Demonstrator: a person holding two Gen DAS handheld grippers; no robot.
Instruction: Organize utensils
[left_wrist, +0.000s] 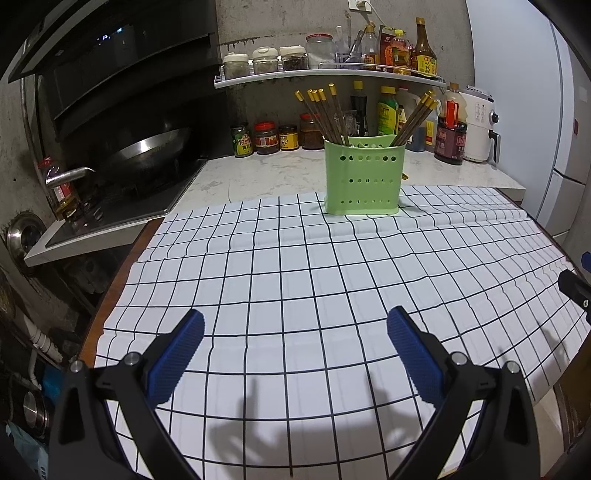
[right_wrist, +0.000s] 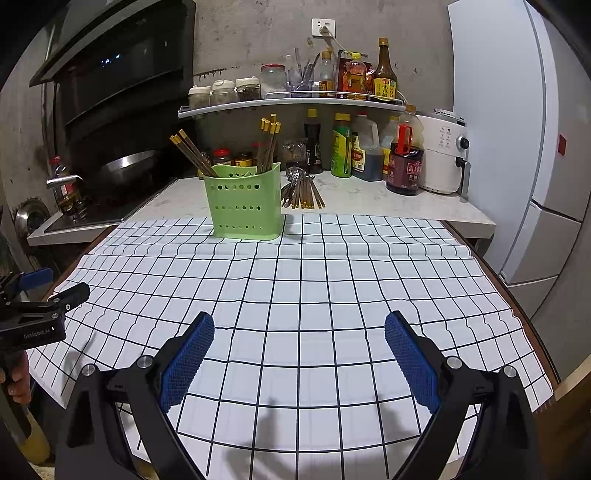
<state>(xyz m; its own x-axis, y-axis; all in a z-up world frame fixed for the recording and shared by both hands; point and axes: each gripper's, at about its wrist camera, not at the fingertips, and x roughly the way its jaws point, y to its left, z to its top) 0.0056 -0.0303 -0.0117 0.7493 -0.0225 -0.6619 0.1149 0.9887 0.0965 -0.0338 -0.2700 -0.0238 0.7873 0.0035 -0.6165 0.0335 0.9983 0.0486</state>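
Left wrist: the left gripper (left_wrist: 295, 328) hangs spread wide and empty over the checked cloth (left_wrist: 295, 280); the green holder (left_wrist: 364, 177) with chopsticks (left_wrist: 328, 114) stands well ahead, slightly right.

Right wrist: the right gripper (right_wrist: 299, 332) is likewise agape and empty; the holder (right_wrist: 243, 201) stands well ahead, slightly left, with loose utensils (right_wrist: 301, 192) lying just right of it on the table (right_wrist: 369, 199).

We saw the green holder (left_wrist: 364, 179) with chopsticks (left_wrist: 327, 114) at upper centre; our left gripper (left_wrist: 295, 332) hung open below.

1. I see a dim kitchen; the white cloth (left_wrist: 295, 280) is the brightest area.
2. Light from above and behind me throws tongs' shadows (right_wrist: 273, 417) forward.
3. Fisheye bends edges; corners go black.
4. Focus stays sharp.
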